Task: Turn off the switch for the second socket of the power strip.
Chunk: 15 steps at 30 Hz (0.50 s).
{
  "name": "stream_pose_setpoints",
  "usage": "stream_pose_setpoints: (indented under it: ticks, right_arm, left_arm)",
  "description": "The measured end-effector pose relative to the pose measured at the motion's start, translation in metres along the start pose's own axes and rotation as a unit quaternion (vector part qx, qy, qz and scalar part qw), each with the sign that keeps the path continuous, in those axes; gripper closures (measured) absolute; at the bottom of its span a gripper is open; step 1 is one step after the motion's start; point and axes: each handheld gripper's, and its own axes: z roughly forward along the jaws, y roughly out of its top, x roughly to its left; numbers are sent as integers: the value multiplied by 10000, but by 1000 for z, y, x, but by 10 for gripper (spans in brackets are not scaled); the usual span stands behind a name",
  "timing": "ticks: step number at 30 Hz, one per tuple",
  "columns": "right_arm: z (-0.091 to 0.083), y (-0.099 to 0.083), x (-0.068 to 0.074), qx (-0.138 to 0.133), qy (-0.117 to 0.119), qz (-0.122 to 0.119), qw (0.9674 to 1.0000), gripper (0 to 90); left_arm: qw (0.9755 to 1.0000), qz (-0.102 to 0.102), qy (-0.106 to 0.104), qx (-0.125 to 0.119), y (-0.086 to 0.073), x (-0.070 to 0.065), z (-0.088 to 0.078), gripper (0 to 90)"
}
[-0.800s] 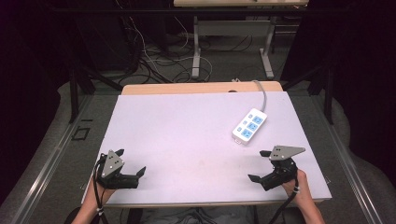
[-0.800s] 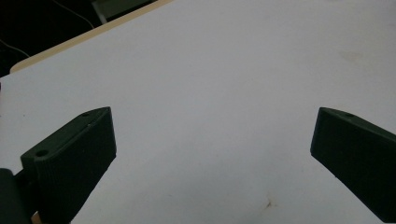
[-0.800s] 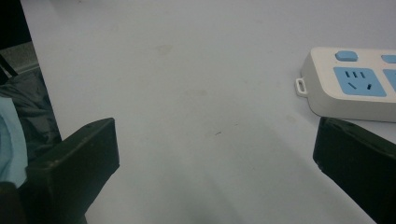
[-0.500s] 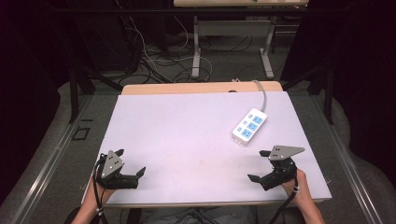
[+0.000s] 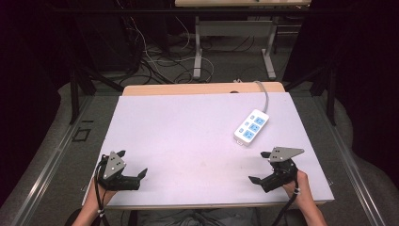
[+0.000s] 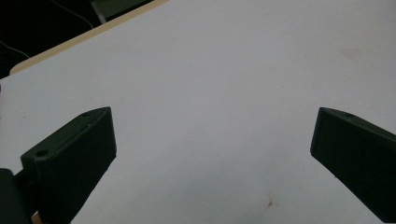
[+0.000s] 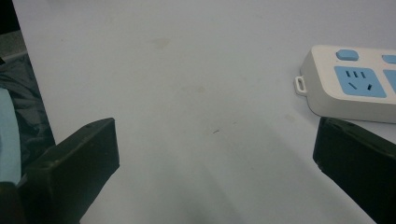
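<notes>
The power strip (image 5: 251,126) lies flat on the right half of the white table (image 5: 188,136), towards the far edge, clear of both grippers. Its long axis runs diagonally, from the near-left end to the far-right end, where its grey cord (image 5: 266,96) leaves over the far edge of the table. In the right gripper view the near end of the strip (image 7: 348,84) sits ahead and to the right of the jaws, just beyond the right jaw's tip, with a blue socket face up.

Your right gripper (image 5: 264,165) is plainly the nearer one; the strip lies just beyond it, further up the table. Its jaws stand spread wide with nothing between them, pointing towards the table's middle rather than at the strip. Your left gripper (image 5: 132,163) rests at the near-left corner, well apart from the strip, jaws likewise spread and empty. Both hands sit low at the near edge.
</notes>
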Motion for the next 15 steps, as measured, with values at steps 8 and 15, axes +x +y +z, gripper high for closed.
stream_pose_setpoints:
  ticks: [8,15]
  right_arm:
    - [7,5,-1,188,69,-94,9998,0]
    - [11,9,-4,96,-49,-54,9999,0]
  left_arm:
    - [10000,38,-25,-9,1,0,2,1]
    - [9999,107,-29,35,2,-1,4,1]
